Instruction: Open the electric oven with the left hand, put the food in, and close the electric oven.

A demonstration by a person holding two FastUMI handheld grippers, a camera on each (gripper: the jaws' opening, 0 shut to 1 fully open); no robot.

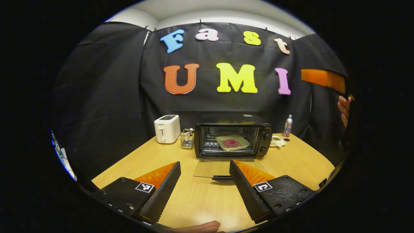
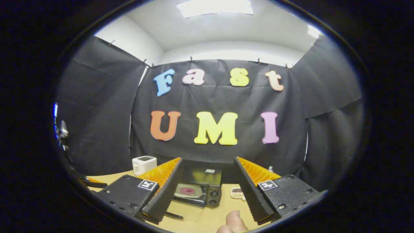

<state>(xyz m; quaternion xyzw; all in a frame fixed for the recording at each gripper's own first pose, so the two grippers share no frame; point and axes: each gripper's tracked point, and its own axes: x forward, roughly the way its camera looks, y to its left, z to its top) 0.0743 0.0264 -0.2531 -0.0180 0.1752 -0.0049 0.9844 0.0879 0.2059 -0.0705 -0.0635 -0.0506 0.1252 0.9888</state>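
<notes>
Left gripper (image 1: pixel 204 181) fingers apart, low over table (image 1: pixel 291 158)

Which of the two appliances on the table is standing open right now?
The black oven, not the white toaster to its left. Its glass door lies folded down flat on the table, and a plate of food sits inside.

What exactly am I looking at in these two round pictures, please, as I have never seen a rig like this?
A person holds a two-finger gripper in each hand, each carrying its own camera. In the left gripper view, the left gripper has its fingers open and empty over a wooden table. On it stands an electric oven, door folded down, a plate of food inside, and a toaster beside it. The right gripper view looks down from higher; the right gripper is open and empty too.
</notes>
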